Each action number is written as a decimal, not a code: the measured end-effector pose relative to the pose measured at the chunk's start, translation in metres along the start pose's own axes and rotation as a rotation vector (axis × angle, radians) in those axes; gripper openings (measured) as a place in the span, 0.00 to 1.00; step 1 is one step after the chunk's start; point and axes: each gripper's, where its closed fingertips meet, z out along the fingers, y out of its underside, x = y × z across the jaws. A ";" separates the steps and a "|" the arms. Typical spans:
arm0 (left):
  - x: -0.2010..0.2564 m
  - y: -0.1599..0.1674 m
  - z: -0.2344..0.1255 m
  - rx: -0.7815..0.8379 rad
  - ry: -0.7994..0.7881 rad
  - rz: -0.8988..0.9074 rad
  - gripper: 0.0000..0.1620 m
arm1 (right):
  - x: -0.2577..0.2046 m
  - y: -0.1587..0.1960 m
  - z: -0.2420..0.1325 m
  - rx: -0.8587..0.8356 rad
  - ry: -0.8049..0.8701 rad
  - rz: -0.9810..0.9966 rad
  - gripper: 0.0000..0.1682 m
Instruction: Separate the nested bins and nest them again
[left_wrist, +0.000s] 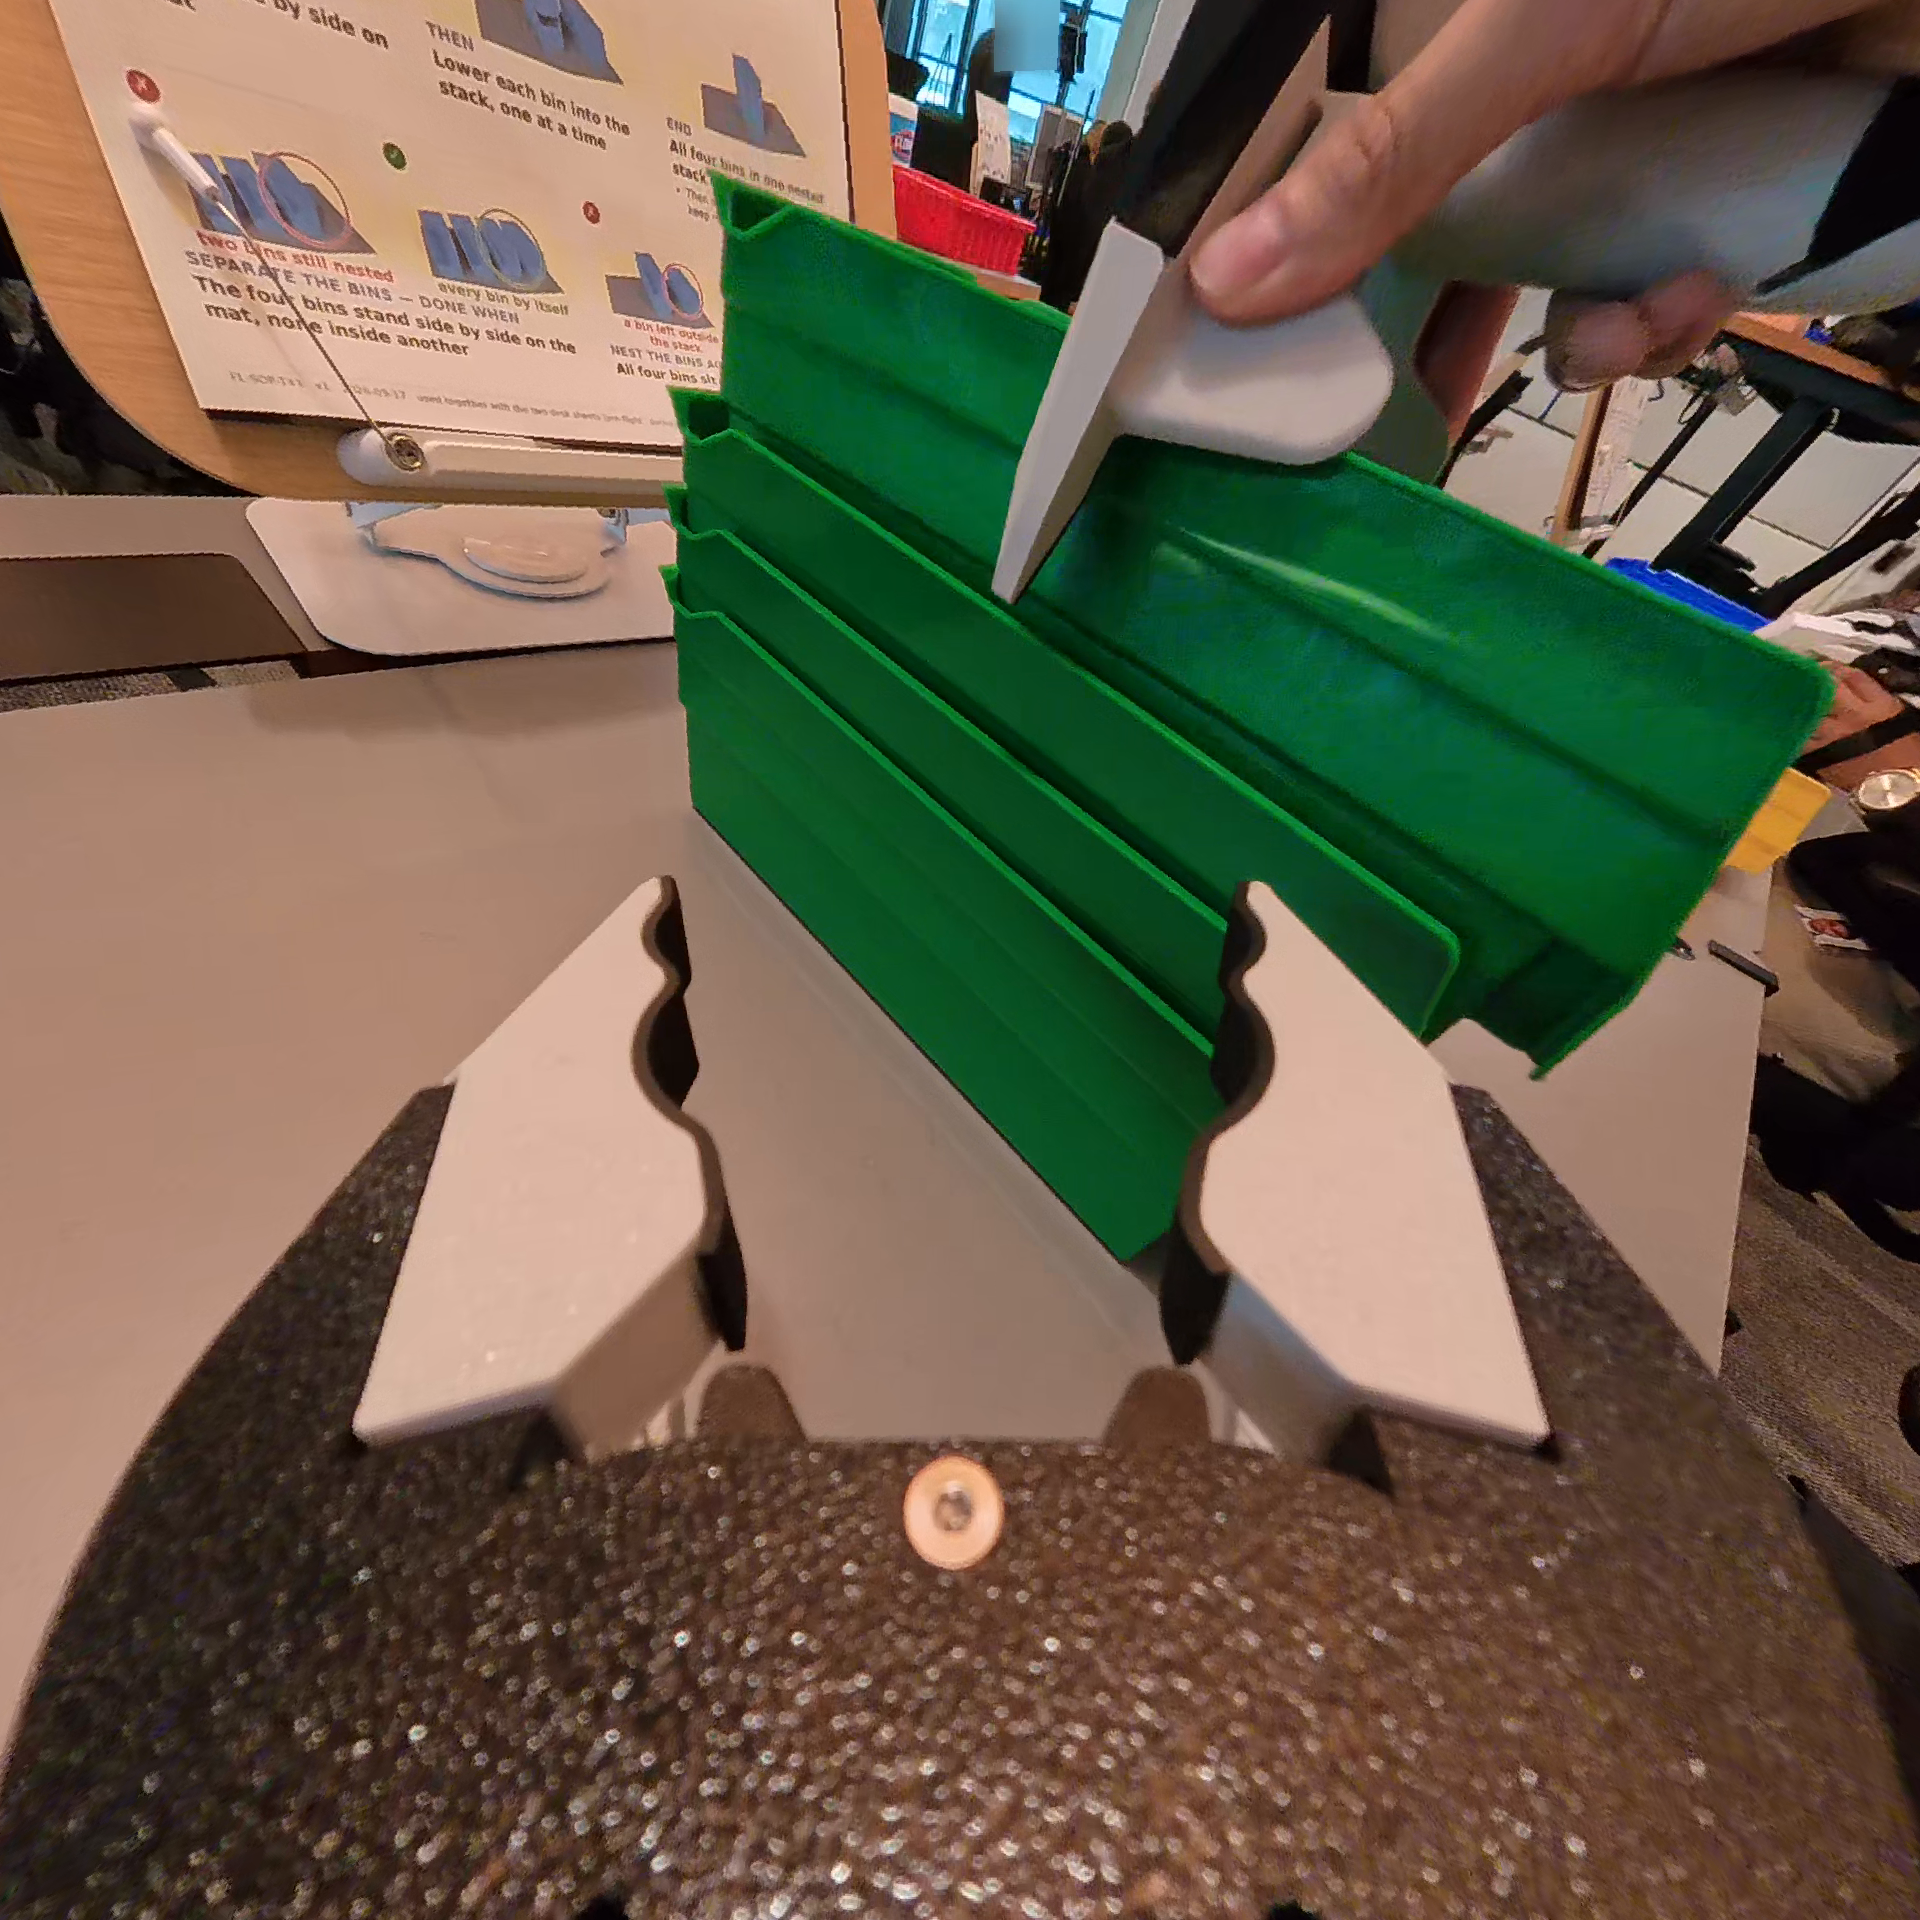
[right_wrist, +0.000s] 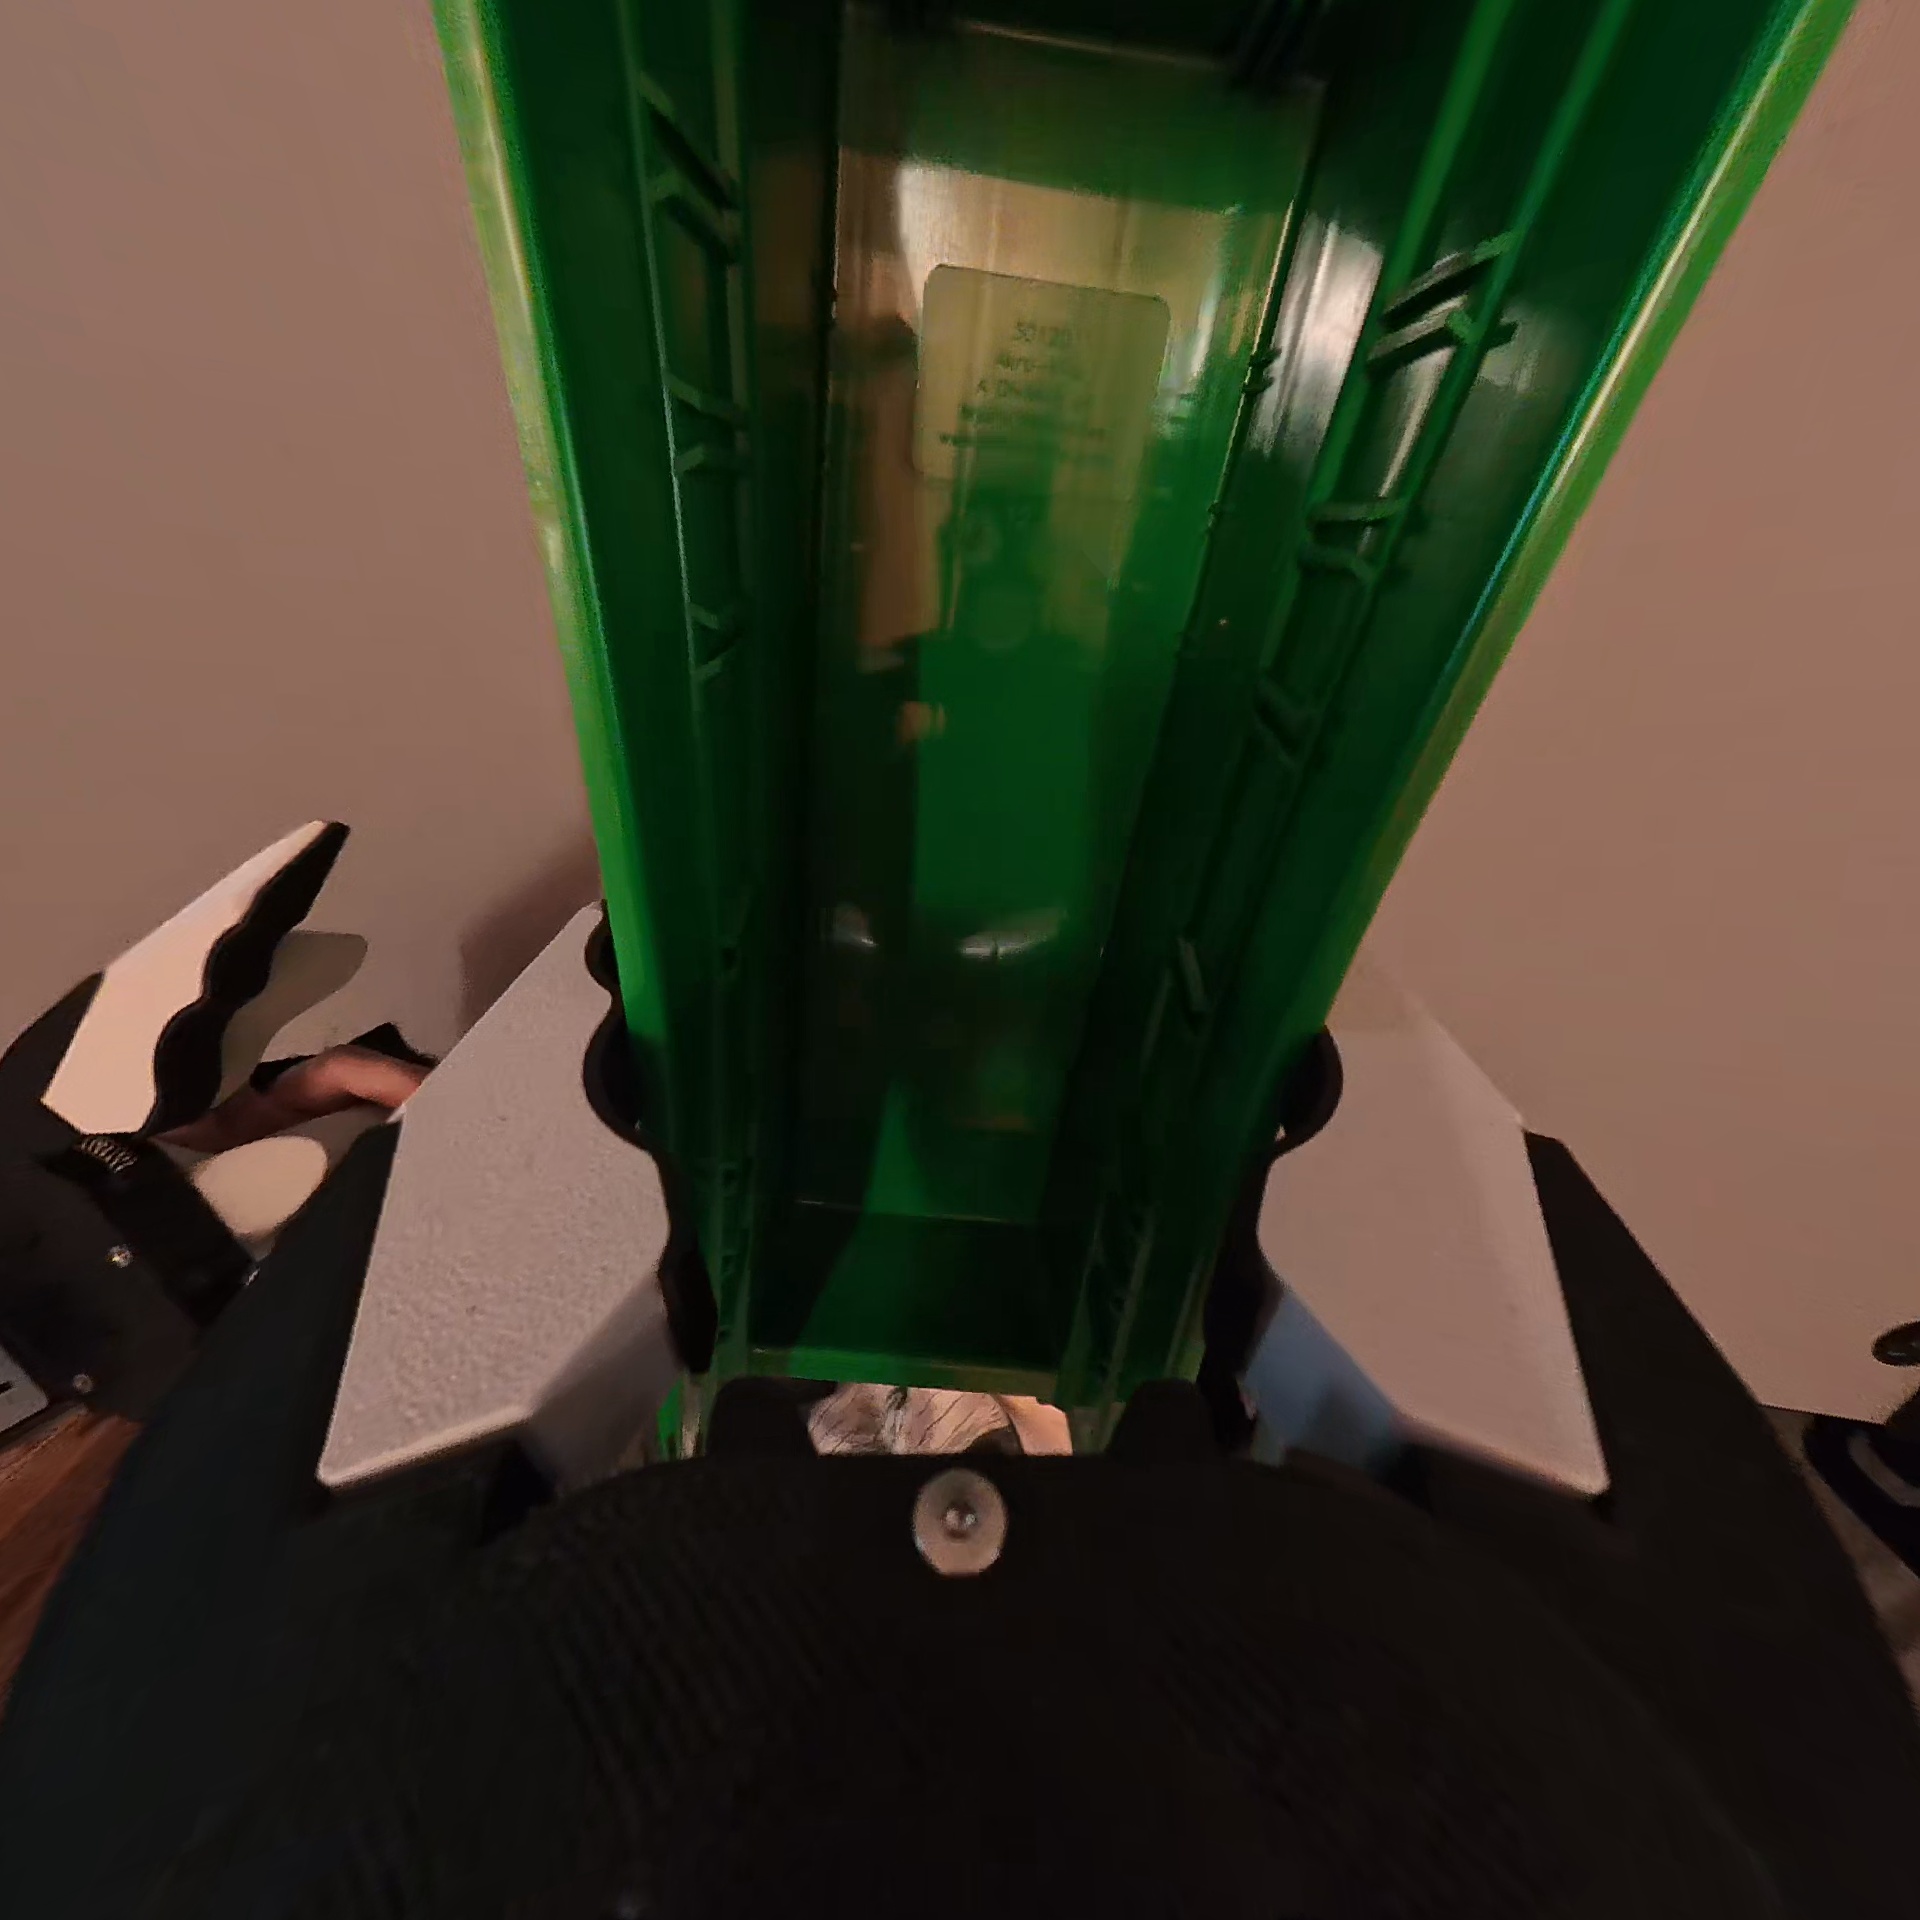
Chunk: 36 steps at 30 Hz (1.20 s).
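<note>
**Top bin pinched, stack below**

Four green bins were noted nested on the grey table, long axis running away to the right of the left gripper. The topmost bin was seen tilted up out of the stack, pinched across its width by the right gripper, jaws pressed against both long walls. The left gripper was held low beside the stack's near end, jaws spread and empty. Open table was recorded to the left; an instruction board stood behind.
</note>
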 end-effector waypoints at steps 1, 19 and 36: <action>0.000 0.000 0.000 -0.001 0.001 0.000 0.62 | 0.000 0.000 0.000 -0.001 0.013 -0.007 0.74; 0.000 0.000 0.000 -0.001 0.024 -0.024 0.62 | -0.001 -0.014 0.012 0.094 0.044 -0.017 0.79; -0.006 0.012 0.008 -0.038 -0.005 -0.019 0.63 | -0.022 -0.028 -0.045 0.371 -0.148 -0.289 0.82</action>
